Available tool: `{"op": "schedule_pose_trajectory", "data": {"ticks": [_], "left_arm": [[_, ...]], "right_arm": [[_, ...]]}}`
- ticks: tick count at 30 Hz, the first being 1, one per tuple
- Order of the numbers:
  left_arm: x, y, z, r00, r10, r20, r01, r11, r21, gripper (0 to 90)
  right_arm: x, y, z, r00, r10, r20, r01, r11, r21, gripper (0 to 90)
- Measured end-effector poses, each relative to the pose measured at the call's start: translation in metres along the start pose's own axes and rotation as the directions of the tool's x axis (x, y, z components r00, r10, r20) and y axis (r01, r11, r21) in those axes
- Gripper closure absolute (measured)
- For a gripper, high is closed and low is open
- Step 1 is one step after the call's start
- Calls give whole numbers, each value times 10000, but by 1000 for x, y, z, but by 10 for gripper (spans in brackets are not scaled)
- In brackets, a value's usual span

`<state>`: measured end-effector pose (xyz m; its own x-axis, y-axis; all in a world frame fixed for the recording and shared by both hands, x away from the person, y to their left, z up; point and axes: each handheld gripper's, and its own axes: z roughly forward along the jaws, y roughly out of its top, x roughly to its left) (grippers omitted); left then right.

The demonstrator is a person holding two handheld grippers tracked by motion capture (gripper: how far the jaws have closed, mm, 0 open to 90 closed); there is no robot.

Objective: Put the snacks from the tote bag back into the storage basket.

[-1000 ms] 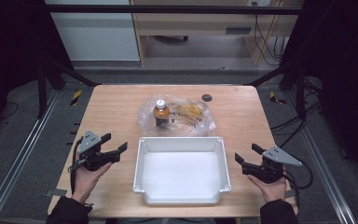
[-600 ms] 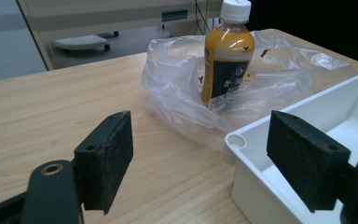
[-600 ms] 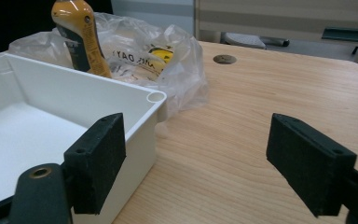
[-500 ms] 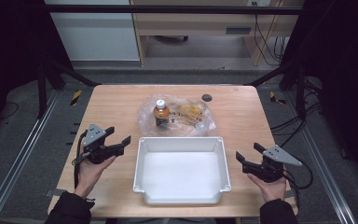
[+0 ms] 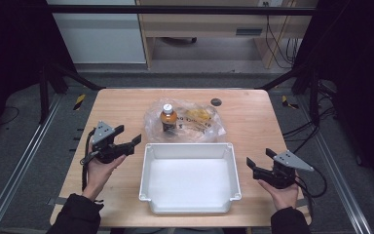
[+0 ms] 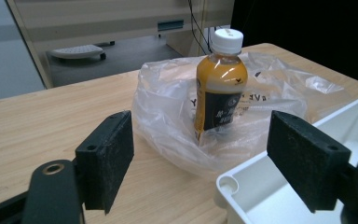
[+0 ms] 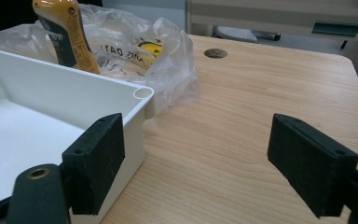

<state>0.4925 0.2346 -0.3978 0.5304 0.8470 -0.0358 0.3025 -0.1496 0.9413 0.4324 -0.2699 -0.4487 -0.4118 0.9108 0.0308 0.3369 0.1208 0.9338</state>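
Note:
An orange drink bottle [image 5: 168, 118] [image 6: 219, 84] with a white cap stands upright inside a crumpled clear plastic bag [image 5: 187, 122] [image 6: 177, 112] at the table's middle. In front of the bag sits an empty white tray [image 5: 190, 207] [image 6: 242, 186] [image 7: 65, 88]. My left gripper [image 5: 128, 138] [image 6: 200, 163] is open, held above the table left of the tray and pointing toward the bottle, nothing between its pads. My right gripper [image 5: 259, 158] [image 7: 198, 165] is open beside the tray's right side, low over bare wood. The bottle [image 7: 67, 35] leans in the right gripper view.
Something yellow [image 5: 199, 115] lies inside the bag to the right of the bottle. A small dark round disc [image 5: 216, 102] [image 7: 216, 53] is set in the tabletop near the far edge. Metal frame rails run along both sides of the table; cables trail on the floor at right.
My left gripper has risen off the table and moved forward and right, toward the bag and bottle. The right gripper has hardly moved.

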Motion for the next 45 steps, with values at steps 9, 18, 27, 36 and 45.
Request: {"op": "schedule_pose_trajectory", "data": {"ticks": [9,18,27,36,45], "left_arm": [[-2,11,11,10000,33,34,-33,10000,-82,227],[-3,22,24,9999,82,64,-81,9999,-121,227],[-4,27,33,10000,47,62,-46,9999,-141,229],[-4,32,40,10000,48,81,-46,9999,-151,231],[-6,36,48,9999,106,83,-105,9998,-147,237]], "right_arm": [[-1,0,0,10000,-67,44,66,9999,96,189],[-1,0,1,9998,-179,48,177,9995,249,191],[-1,0,1,9998,-197,61,195,9992,356,191],[-2,0,0,9998,-189,89,186,9993,326,190],[-1,0,0,9998,-169,83,166,9993,348,190]]}}
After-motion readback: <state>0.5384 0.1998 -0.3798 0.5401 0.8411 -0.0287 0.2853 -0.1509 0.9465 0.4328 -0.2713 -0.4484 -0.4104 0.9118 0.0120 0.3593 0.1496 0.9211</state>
